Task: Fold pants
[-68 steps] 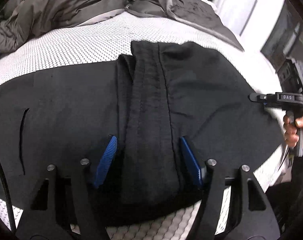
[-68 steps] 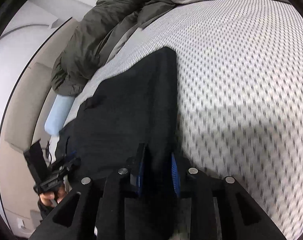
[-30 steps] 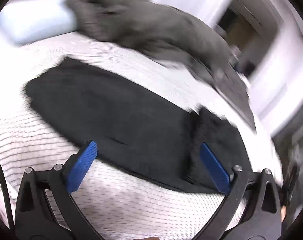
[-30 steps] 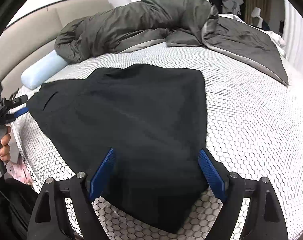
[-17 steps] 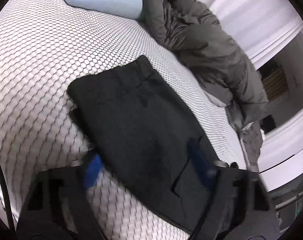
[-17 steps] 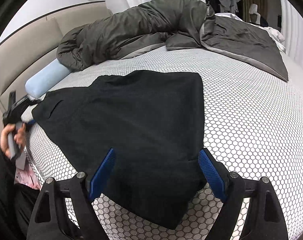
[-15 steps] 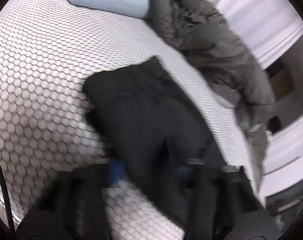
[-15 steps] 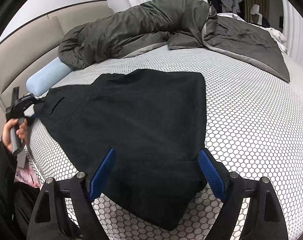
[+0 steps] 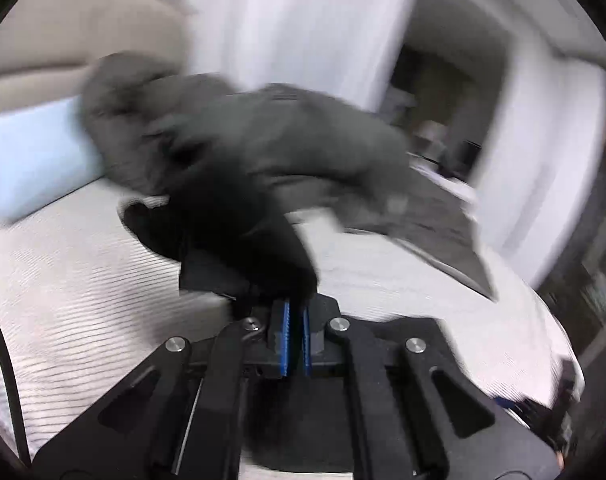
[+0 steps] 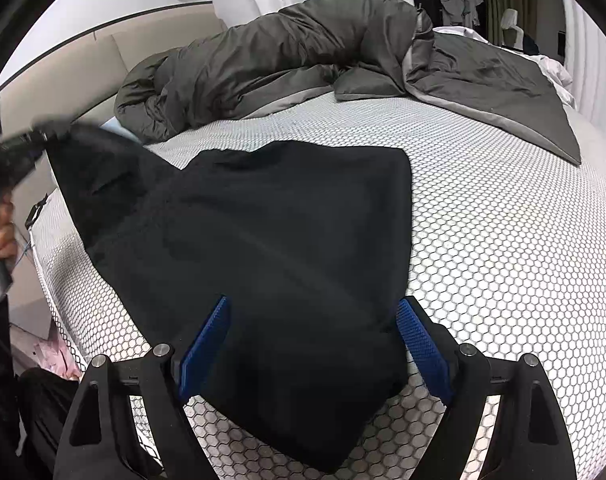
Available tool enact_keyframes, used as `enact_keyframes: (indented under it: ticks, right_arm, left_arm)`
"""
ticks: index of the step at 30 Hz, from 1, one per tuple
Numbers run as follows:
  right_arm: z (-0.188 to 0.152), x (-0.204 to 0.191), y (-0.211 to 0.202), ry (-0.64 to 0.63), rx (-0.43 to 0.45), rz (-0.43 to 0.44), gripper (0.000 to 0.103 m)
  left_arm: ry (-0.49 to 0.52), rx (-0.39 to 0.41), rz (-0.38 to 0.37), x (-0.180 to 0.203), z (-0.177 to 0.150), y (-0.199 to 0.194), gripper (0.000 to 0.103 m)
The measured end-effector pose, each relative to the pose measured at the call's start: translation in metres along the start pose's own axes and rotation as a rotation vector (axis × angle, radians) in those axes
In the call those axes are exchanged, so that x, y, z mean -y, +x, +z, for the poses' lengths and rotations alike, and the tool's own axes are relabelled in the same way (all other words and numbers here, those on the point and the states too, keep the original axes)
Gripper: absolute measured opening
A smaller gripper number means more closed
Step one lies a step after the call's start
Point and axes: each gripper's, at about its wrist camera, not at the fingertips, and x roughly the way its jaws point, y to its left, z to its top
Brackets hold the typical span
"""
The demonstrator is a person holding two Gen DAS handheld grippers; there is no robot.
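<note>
The black pants [image 10: 271, 248] lay spread on the white honeycomb-patterned bed [image 10: 503, 240], filling the middle of the right wrist view, with their long axis running from the upper left of that frame down toward the lower middle. One end was off the bed: at the upper left edge of the right wrist view the left gripper [image 9: 296, 308] had it pinched and raised, the cloth sloping down from there to the flat part. In the left wrist view, which was badly blurred, that gripper's 2 blue pads [image 9: 284, 332] stood almost together with a dark bunch of fabric wedged between them and hanging beyond the tips.

The right gripper [image 10: 315, 344] was at the other end, low in its own frame. Its jaws were spread wide, 1 blue pad on each side of the near end of the pants, holding nothing; I could not tell whether the pads touched the cloth or hovered just over it.

So the coming fold looked to turn on that diagonal: the lifted end lay far from the right gripper, up and left, and the near end sat between its open jaws. The left gripper was plainly the one placed to carry its end across. The grey duvet [image 10: 303, 52] heaped along the top of the frame stayed clear of the pants.
</note>
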Motion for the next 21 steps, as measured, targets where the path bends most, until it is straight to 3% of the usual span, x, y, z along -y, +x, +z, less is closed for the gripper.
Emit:
enact_keyframes:
  ticks: [3, 4, 5, 6, 7, 9, 11, 13, 17, 21]
  right_arm:
    - [0.0, 0.012, -0.004, 0.038, 0.014, -0.012, 0.086]
    - [-0.001, 0.017, -0.005, 0.053, 0.017, -0.02, 0.086]
    - [-0.001, 0.023, -0.006, 0.074, 0.019, -0.031, 0.086]
    - [-0.002, 0.029, -0.006, 0.092, 0.021, -0.034, 0.086]
    - [-0.002, 0.035, -0.006, 0.112, 0.02, -0.04, 0.086]
    - [-0.003, 0.049, -0.006, 0.159, 0.017, -0.05, 0.086]
    - [-0.004, 0.06, -0.006, 0.199, 0.015, -0.053, 0.086]
    - [-0.005, 0.066, -0.007, 0.236, 0.009, -0.035, 0.086]
    - [-0.004, 0.063, -0.006, 0.272, 0.006, 0.078, 0.086]
    - [0.004, 0.041, 0.005, 0.25, -0.007, 0.184, 0.086]
  left_arm:
    - [0.092, -0.105, -0.199, 0.075, -0.011, 0.021, 0.007]
    - [0.119, -0.177, -0.272, 0.101, -0.021, 0.034, 0.017]
    - [0.138, -0.225, -0.316, 0.114, -0.027, 0.042, 0.04]
    - [0.176, -0.315, -0.393, 0.133, -0.038, 0.052, 0.052]
    - [0.191, -0.355, -0.445, 0.141, -0.045, 0.057, 0.06]
    - [0.221, -0.368, -0.506, 0.147, -0.058, 0.057, 0.065]
    - [0.264, -0.304, -0.462, 0.137, -0.063, 0.054, 0.087]
    - [0.279, -0.255, -0.392, 0.12, -0.065, 0.058, 0.09]
    - [0.261, -0.257, -0.137, 0.072, -0.083, 0.086, 0.09]
    - [0.206, -0.337, -0.009, 0.03, -0.098, 0.116, 0.09]
